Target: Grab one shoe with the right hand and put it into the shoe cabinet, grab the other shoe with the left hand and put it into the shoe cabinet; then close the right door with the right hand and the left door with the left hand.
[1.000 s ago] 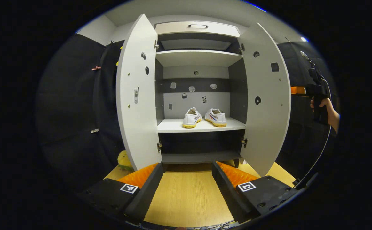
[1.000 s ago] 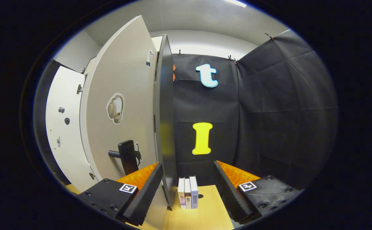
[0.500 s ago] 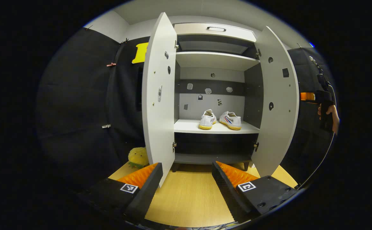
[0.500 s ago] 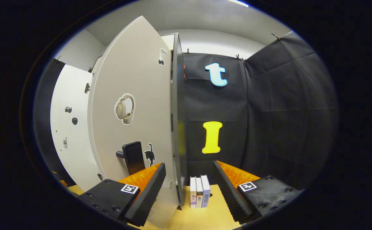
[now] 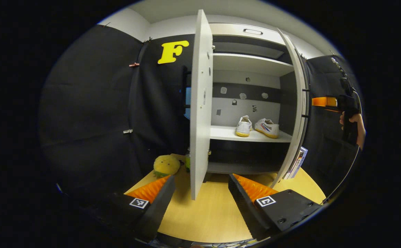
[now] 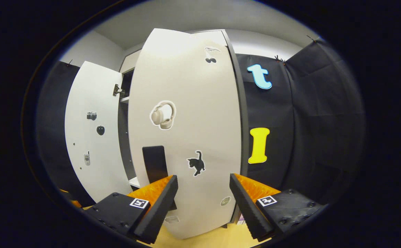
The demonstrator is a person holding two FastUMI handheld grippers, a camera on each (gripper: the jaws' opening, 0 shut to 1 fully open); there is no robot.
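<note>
With both white sneakers (image 5: 257,126) already sitting on the cabinet's middle shelf (image 5: 228,133), the right gripper (image 6: 202,193), fingers spread and empty, is swinging round to face the right door (image 6: 186,137) toward 12 o'clock, while the left gripper (image 5: 202,194), also open-fingered, is lining up on the left door's (image 5: 199,110) edge.

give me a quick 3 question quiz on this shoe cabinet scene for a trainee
1. True or false: both white shoes sit on a shelf inside the shoe cabinet.
2. Which door faces the right gripper? A) right door B) left door C) a drawer
3. Fill in: the fingers of the left gripper are spread ____, with nothing between them.

Key: 1 true; 2 A; 3 open
</note>
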